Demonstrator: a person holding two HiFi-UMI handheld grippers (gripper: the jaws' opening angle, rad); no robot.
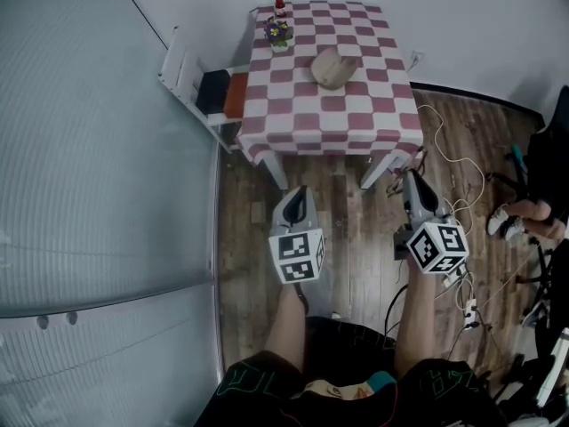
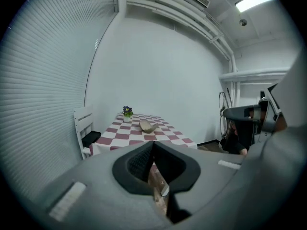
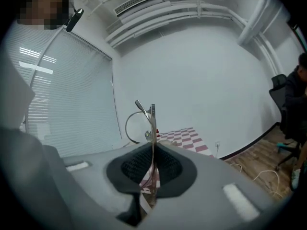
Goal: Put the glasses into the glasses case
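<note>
The left gripper [image 2: 152, 143] has its jaws pressed together on nothing, the right gripper [image 3: 152, 146] has its jaws clamped on the upright glasses [image 3: 144, 121], and the tan glasses case [image 1: 334, 68] lies on the checkered table [image 1: 293, 105], well ahead of both.

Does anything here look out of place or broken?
Nothing looks broken or spilled. One oddity: the thin wire-framed glasses stick up edgewise, pinched in the right claw, far from the tan glasses case on the red-checked table.

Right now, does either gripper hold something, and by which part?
The right gripper is shut on the glasses, pinching the frame edge-on, with one lens rim rising above. The left gripper is shut and empty.
</note>
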